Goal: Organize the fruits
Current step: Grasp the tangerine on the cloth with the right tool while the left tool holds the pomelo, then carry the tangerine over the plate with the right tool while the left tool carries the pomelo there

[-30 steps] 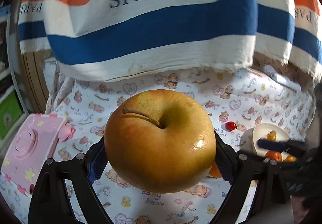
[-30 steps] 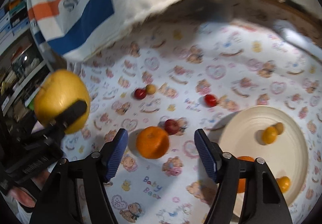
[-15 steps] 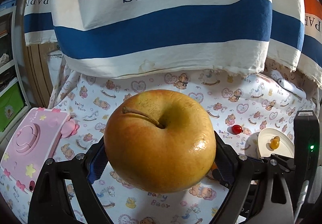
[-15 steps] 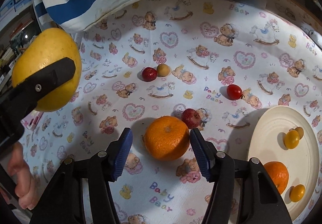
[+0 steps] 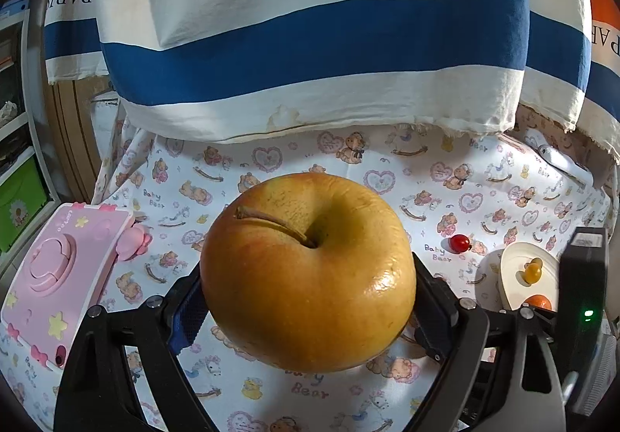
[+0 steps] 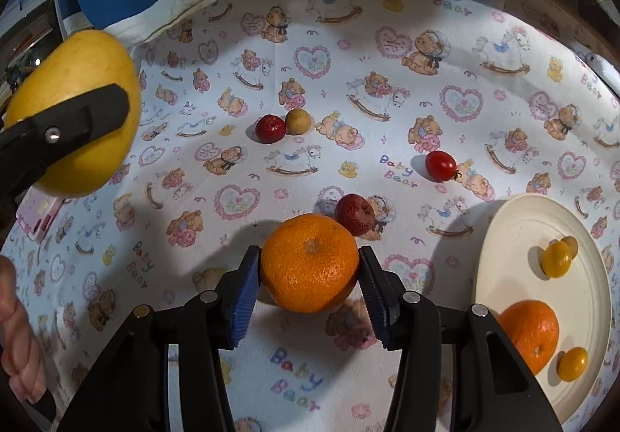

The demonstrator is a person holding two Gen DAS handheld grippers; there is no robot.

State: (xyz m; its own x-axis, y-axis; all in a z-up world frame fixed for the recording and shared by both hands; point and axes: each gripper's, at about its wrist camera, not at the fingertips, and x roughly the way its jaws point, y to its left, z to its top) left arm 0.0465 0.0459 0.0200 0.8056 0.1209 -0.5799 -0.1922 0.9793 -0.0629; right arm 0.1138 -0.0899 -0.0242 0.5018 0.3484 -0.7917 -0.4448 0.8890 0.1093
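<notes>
My left gripper (image 5: 306, 300) is shut on a large yellow apple (image 5: 308, 273) and holds it above the cloth; the apple also shows at the left of the right wrist view (image 6: 73, 114). My right gripper (image 6: 310, 277) has its blue pads (image 6: 244, 300) against both sides of a mandarin (image 6: 310, 267) resting on the cloth. A cream plate (image 6: 542, 277) at the right holds another mandarin (image 6: 531, 335) and small yellow fruits (image 6: 556, 259). Loose on the cloth lie a dark red fruit (image 6: 354, 213), a cherry tomato (image 6: 441, 165), a red fruit (image 6: 270, 128) and a tan one (image 6: 298, 121).
A pink toy box (image 5: 58, 277) lies at the left edge of the baby-print cloth (image 6: 348, 63). A striped PARIS fabric (image 5: 310, 25) hangs over the far side. The person's fingers (image 6: 19, 354) show at the lower left.
My right gripper moved down and forward around the mandarin and its jaws closed in onto it. The left gripper kept holding the apple, shifting slightly.
</notes>
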